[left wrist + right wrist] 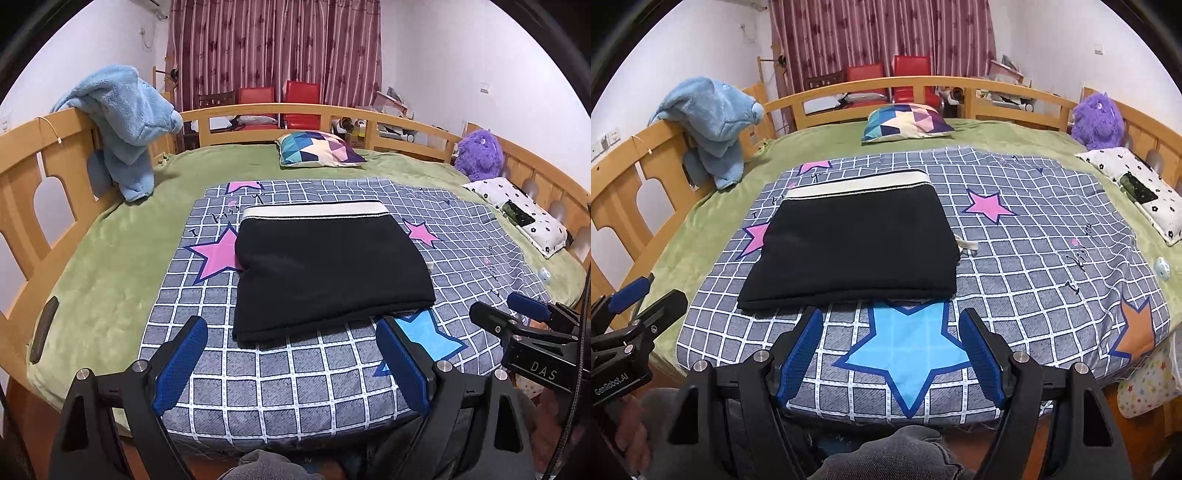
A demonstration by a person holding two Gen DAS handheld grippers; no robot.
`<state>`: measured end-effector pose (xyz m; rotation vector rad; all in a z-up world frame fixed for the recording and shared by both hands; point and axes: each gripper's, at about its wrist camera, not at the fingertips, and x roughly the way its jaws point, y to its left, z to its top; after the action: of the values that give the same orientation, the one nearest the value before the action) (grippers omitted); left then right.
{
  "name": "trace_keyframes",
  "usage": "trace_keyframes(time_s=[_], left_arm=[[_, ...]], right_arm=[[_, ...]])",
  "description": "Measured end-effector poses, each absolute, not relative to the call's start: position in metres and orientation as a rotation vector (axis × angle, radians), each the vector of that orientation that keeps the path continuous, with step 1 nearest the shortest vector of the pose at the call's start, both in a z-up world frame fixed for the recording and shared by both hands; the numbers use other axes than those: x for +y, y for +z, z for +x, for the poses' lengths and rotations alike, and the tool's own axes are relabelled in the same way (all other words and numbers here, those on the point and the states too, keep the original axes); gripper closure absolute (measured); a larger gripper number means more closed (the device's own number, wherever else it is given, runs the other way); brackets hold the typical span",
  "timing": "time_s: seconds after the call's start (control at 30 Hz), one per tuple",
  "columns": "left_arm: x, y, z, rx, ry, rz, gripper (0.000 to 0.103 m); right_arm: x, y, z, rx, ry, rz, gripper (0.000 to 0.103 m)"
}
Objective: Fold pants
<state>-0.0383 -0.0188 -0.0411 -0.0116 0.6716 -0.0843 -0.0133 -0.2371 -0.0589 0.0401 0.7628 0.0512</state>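
Left wrist: folded pants (325, 273) just beyond gaping left gripper (291, 339)

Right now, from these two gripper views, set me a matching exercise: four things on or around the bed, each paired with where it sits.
Things:
1. black pants
2. blue fleece
3. purple plush toy
4. triangle-pattern pillow

Places:
A. draped over the wooden rail at the left
B. far right corner of the bed, by the rail
C. folded on the checked quilt, white waistband at the far edge
D. on the green blanket, near the far rail

Pairs: 1-C, 2-A, 3-B, 4-D
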Motion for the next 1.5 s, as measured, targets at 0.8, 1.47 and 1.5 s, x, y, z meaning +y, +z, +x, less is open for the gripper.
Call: trace_keyframes(time_s=[0.8,1.47,1.5], left_arm=[[-0.001,-0.04,-0.045,0.63,-0.126,-0.005,0.011],[0.0,-0.043,-0.04,0.662,-0.127,-0.024,0.011],[0.001,-0.043,-0.04,0.663,-0.127,-0.026,0.011]], right_arm=[[-0.22,-0.057,-0.014,0.747,0.04,0.003,0.028],[-0.22,-0.059,-0.013,0.76,0.039,0.005,0.028],[-0.22,-0.059,-0.013,0.76,0.04,0.007,0.028]])
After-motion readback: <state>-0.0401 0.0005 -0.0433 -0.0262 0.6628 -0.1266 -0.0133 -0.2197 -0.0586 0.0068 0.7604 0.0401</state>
